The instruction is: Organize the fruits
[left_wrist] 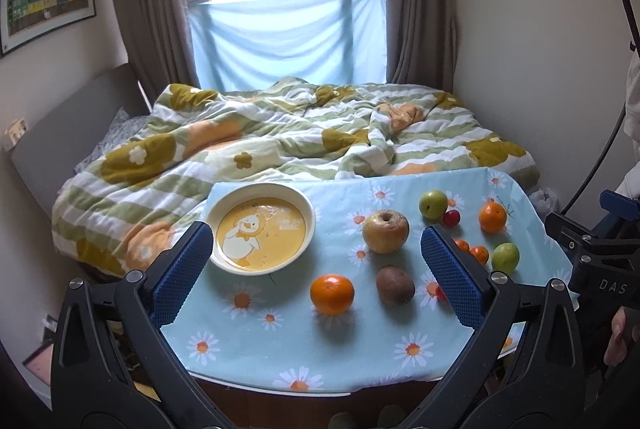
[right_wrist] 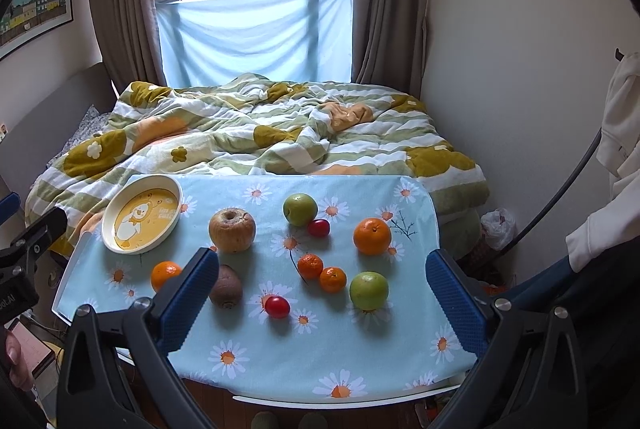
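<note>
Both our grippers, left (left_wrist: 316, 277) and right (right_wrist: 320, 293), hang wide and empty, so we'd grab the near-edge orange (left_wrist: 332, 293) squarely and drop it gently in the far-left-corner bowl (left_wrist: 262, 193) on the worktop (left_wrist: 320, 357).

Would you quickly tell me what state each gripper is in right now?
Left gripper: open, holding nothing.
Right gripper: open, holding nothing.

White letters "DAS" on the black gripper body (left_wrist: 608, 283) you see right of the daisy-print blue tablecloth (left_wrist: 320, 345), pale lettering beside the duck on the round cream-rimmed yellow plate (left_wrist: 262, 233), too blurred for you to read.
</note>
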Available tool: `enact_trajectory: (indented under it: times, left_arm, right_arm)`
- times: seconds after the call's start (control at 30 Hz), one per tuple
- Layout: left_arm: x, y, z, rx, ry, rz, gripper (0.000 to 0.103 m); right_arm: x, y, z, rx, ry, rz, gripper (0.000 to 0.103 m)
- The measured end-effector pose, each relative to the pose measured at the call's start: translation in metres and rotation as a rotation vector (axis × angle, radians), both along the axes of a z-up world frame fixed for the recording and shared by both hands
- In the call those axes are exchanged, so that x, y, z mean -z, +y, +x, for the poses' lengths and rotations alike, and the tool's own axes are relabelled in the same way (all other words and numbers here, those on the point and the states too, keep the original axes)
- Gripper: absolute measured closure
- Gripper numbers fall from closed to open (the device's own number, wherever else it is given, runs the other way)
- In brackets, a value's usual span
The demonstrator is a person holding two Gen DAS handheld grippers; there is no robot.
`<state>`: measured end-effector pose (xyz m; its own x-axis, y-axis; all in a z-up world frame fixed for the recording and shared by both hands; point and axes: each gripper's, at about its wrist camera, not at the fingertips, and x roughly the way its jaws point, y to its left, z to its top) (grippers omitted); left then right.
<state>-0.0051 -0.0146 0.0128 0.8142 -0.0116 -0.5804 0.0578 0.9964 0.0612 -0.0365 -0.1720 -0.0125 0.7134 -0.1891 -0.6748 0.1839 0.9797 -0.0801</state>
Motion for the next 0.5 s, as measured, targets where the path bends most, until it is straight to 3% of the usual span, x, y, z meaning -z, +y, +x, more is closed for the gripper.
enact_trajectory:
  times: [0.5]
  left_arm:
    - [-0.0009, 0.0017, -0.0009, 0.007, 0.011, -0.015, 0.000]
  right_arm:
    - [-0.0016, -0.0012, 0.0004, -0.003, 0.000, 0.000, 0.000]
